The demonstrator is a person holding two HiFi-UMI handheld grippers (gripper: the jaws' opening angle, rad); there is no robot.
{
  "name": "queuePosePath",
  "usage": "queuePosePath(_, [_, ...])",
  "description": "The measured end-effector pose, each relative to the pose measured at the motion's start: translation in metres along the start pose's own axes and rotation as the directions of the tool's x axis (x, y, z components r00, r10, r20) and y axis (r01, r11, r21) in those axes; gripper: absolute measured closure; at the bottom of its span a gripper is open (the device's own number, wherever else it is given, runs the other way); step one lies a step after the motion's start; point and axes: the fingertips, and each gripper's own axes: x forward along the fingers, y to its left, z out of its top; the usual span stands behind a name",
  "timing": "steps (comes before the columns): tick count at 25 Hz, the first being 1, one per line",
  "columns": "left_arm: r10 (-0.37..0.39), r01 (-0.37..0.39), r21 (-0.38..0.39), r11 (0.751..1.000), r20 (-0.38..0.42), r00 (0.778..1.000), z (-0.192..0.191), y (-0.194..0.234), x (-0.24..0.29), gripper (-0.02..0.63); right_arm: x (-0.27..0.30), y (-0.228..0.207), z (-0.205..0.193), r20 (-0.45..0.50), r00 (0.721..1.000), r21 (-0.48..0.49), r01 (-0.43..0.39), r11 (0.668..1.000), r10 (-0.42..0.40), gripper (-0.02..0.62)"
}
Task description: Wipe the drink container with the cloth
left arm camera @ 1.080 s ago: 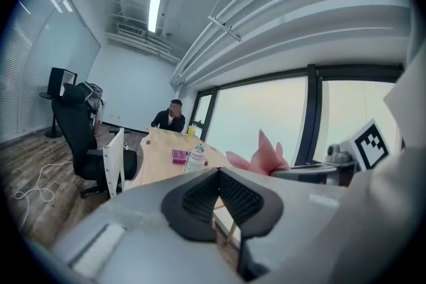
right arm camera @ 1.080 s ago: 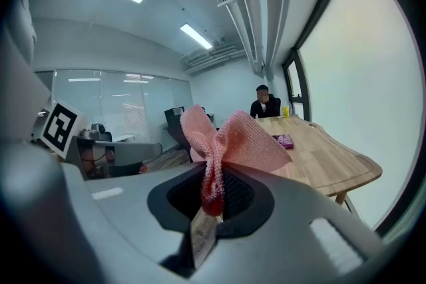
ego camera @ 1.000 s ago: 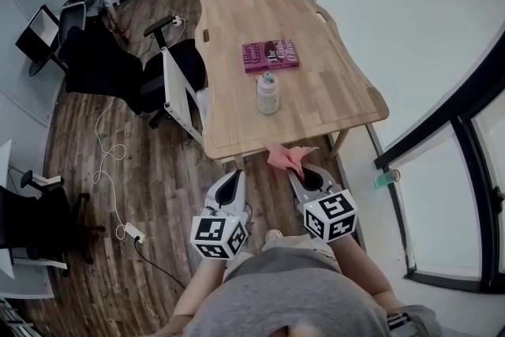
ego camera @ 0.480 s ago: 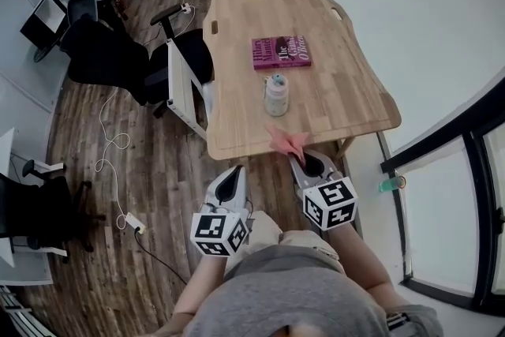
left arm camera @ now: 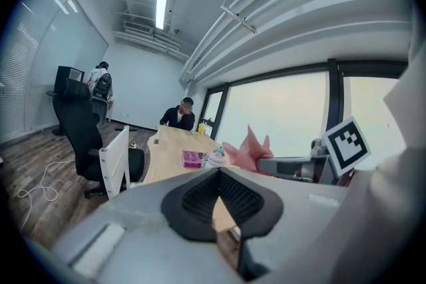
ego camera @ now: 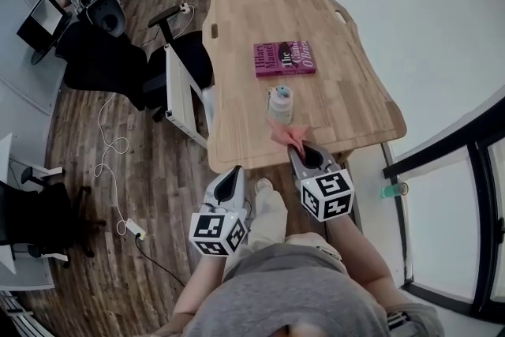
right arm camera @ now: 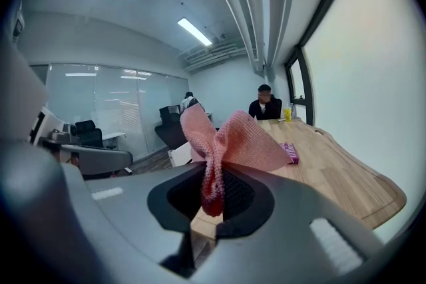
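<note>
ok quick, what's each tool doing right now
Left tool: closed, holding nothing.
Right tool: closed on the pink cloth.

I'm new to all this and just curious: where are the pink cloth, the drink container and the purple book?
pink cloth (right arm camera: 246, 143): right gripper view, its spread upper fold.
drink container (ego camera: 278, 105): head view, its pale body.
purple book (ego camera: 284, 58): head view, middle of its cover.
</note>
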Motion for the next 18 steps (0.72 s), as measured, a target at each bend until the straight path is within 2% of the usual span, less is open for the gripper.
queuePosePath(18, [-0.033,0.033,-0.007,0.999,-0.047,0.998,0.024,0.047,0.082,0.603,0.093,-0.04,-0.006,-0.085,0.995,0.026,0.054,0.998,-0.051,0.568])
